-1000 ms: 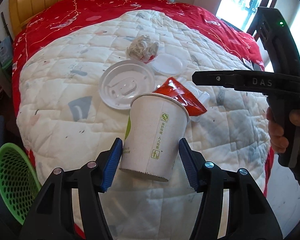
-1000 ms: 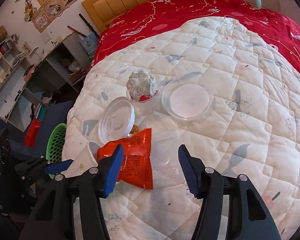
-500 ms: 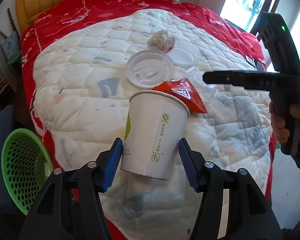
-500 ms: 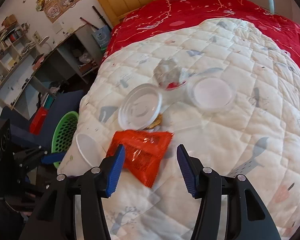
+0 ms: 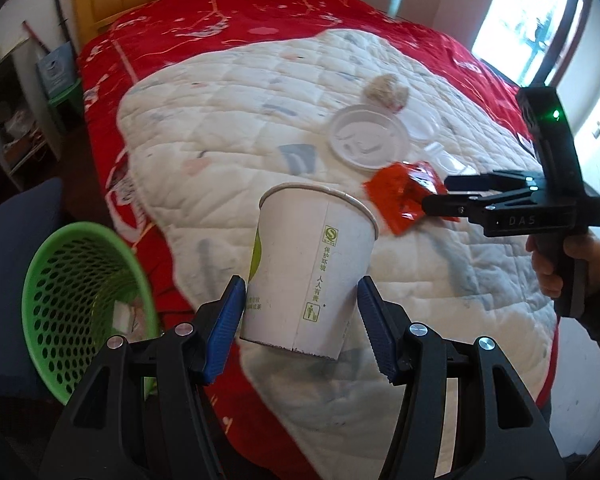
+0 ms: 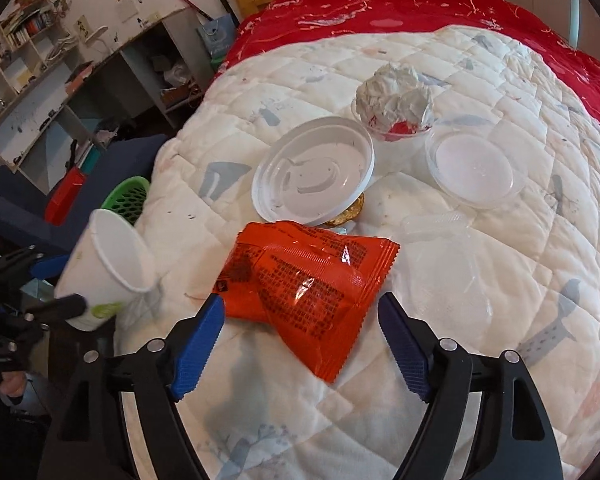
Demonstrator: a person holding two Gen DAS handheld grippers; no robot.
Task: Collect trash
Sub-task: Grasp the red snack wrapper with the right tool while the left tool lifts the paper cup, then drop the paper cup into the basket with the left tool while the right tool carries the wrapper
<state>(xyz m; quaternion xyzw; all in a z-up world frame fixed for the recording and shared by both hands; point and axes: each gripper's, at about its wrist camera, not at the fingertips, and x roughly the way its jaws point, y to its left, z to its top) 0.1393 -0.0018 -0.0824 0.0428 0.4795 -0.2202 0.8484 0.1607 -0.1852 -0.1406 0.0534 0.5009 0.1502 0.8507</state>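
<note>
White quilting over a red bedspread filled most of both views, with cluttered shelves at ten o'clock in the right wrist view. Trash lay scattered on the quilt: a red wrapper, a white lid at twelve o'clock from it, a clear lid at two o'clock, a crumpled tissue in a small dish beyond them, and a clear plastic container just to the wrapper's three o'clock.

One piece was already in hand. The left gripper was clamped on a paper cup, held off the bed and tilted, with the green basket at nine o'clock from it, beside the bed. The cup had not yet gone in; something pale seemed to sit in the basket, though I could not tell what.

The right gripper hung over the red wrapper with its jaws opening, the near end of the wrapper lying between the blue pads untouched.

By my reckoning the job was early: one cup nearly binned, the wrapper next, and both lids, the tissue and the container all left.
</note>
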